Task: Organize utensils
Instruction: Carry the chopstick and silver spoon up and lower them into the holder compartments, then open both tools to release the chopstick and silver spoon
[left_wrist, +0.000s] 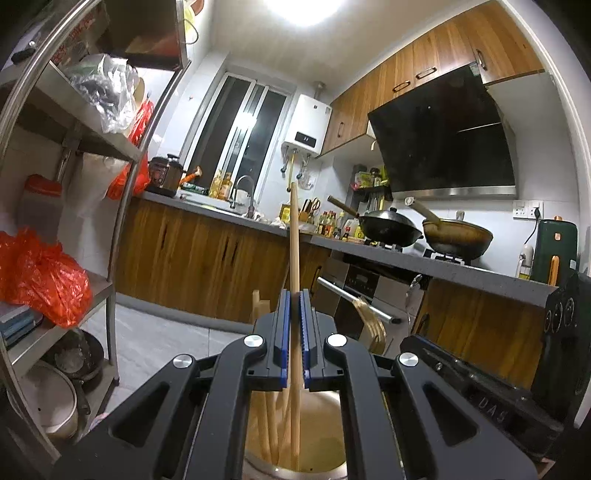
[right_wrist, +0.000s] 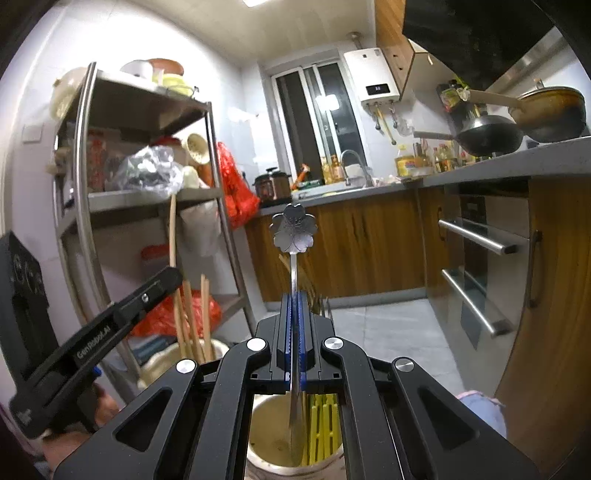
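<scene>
In the left wrist view my left gripper (left_wrist: 294, 295) is shut on a long wooden chopstick (left_wrist: 294, 240) that stands upright. Its lower end reaches into a cream utensil holder (left_wrist: 325, 424) where several more chopsticks stand. In the right wrist view my right gripper (right_wrist: 294, 295) is shut on a metal spoon (right_wrist: 294, 229) with a flower-shaped handle end pointing up. The spoon's bowl hangs inside a second cream holder (right_wrist: 269, 432), beside a yellow divider (right_wrist: 321, 424). The left gripper (right_wrist: 170, 277) shows at the left there, above the chopstick holder (right_wrist: 159, 365).
A steel shelf rack (right_wrist: 218, 192) with red plastic bags (left_wrist: 44, 280) stands on the left. A grey counter (left_wrist: 461, 269) carries two woks (left_wrist: 391, 225) on the right, with oven handles (right_wrist: 476, 236) below it. Wooden utensils (left_wrist: 369, 325) stick up between the grippers. A hand (right_wrist: 66, 443) holds the left gripper.
</scene>
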